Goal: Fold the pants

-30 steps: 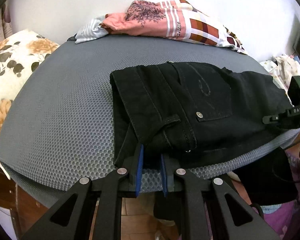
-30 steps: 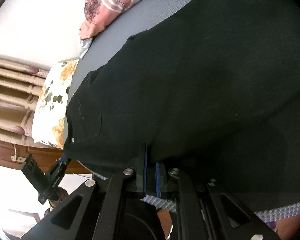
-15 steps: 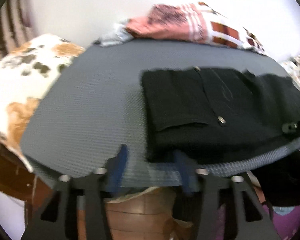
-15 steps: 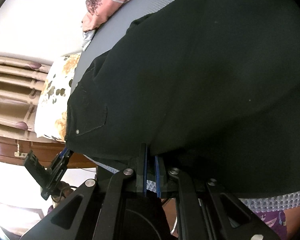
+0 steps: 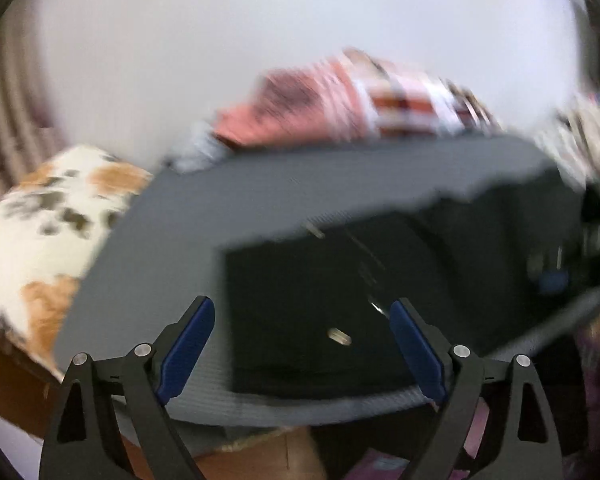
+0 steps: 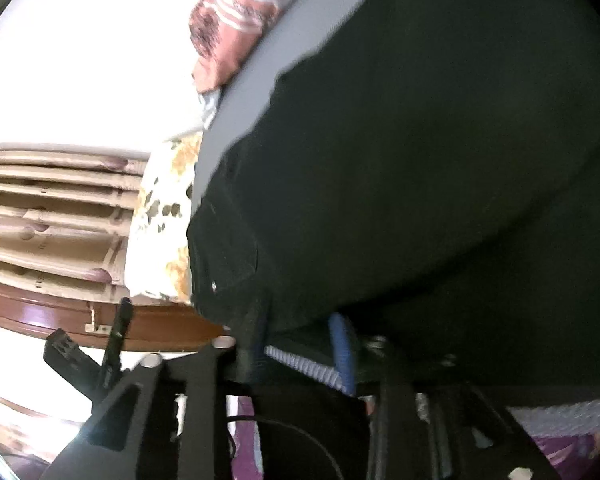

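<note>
While both views are smeared by motion, I can make out enough to place things. I see the black pants (image 5: 340, 300) lying flat on the grey mat (image 5: 172, 248), already doubled over, with the waistband end toward the left of the left wrist view and the legs running off to the right. Their long axis runs left to right across my near edge.

My left hand-held gripper (image 5: 302, 320) is spread wide with nothing between its blue pads (image 5: 188, 344); it hangs just above the near edge of the mat, and the waistband corner sits straight ahead between the two fingers. My right hand-held gripper (image 6: 300, 344) is parted as well, though less widely, and seems to grip nothing; the near hem of the pants and the mat's edge lie right at its tips. I cannot tell whether cloth touches the blurred left finger.

I judge the left one nearer the waistband and the right one nearer the leg end, so the next fold would likely bring one end over the other along that long axis.

Beyond the mat lie a floral pillow (image 5: 48, 240) at far left and a pink patterned cloth (image 5: 340, 100) against the wall.
</note>
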A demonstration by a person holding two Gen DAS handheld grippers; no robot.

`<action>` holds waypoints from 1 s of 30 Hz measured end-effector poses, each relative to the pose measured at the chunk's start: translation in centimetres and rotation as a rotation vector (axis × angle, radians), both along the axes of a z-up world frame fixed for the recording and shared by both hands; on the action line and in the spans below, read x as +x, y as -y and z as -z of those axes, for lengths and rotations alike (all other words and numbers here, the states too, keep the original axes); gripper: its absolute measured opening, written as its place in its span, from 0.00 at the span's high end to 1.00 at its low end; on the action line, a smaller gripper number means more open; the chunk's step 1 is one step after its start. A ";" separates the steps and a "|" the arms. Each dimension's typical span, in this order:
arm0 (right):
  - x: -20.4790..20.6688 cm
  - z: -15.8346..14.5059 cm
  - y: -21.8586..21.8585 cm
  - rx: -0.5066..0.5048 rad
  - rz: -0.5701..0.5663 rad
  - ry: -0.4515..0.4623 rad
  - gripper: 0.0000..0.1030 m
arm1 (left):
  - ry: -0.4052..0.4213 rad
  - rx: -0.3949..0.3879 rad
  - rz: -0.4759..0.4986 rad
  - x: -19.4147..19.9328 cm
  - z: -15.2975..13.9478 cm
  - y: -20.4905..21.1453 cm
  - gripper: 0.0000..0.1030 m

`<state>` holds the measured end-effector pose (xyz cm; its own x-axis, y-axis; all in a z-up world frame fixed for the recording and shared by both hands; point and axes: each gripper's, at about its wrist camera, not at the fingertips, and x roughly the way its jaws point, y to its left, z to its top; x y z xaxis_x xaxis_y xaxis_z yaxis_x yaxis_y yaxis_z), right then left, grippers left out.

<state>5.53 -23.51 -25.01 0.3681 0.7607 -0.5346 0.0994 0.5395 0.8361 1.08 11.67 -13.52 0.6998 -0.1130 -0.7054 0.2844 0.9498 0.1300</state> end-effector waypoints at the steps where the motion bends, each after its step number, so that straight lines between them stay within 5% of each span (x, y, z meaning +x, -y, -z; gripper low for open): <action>1: 0.1 -0.1 0.6 0.008 0.018 0.005 0.57 | -0.037 0.004 0.030 0.3 1.5 0.9 0.15; 6: 0.3 0.2 7.3 0.020 0.181 0.039 0.56 | -0.149 0.006 0.062 0.8 5.5 2.5 0.20; 15: 2.3 1.0 23.8 0.021 0.543 0.139 0.57 | -0.166 0.001 0.057 0.9 5.8 2.7 0.19; 16: 2.4 1.1 24.9 0.015 0.565 0.135 0.60 | -0.168 0.001 0.056 1.0 5.8 2.7 0.19; 18: 2.6 1.0 27.0 0.012 0.592 0.133 0.88 | -0.166 0.006 0.056 1.0 5.8 2.8 0.19; 25: 0.5 -3.2 28.4 -0.103 0.606 0.175 0.95 | -0.159 0.011 0.070 0.9 5.7 2.8 0.19; 30: -5.1 -5.7 29.0 -0.179 0.611 0.160 0.95 | -0.159 0.004 0.084 0.4 5.3 2.7 0.19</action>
<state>0.41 -52.51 -19.34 0.7915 0.2936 -0.5361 0.3140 0.5572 0.7687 1.44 8.96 -18.82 0.5673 -0.1630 -0.8072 0.3799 0.9215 0.0809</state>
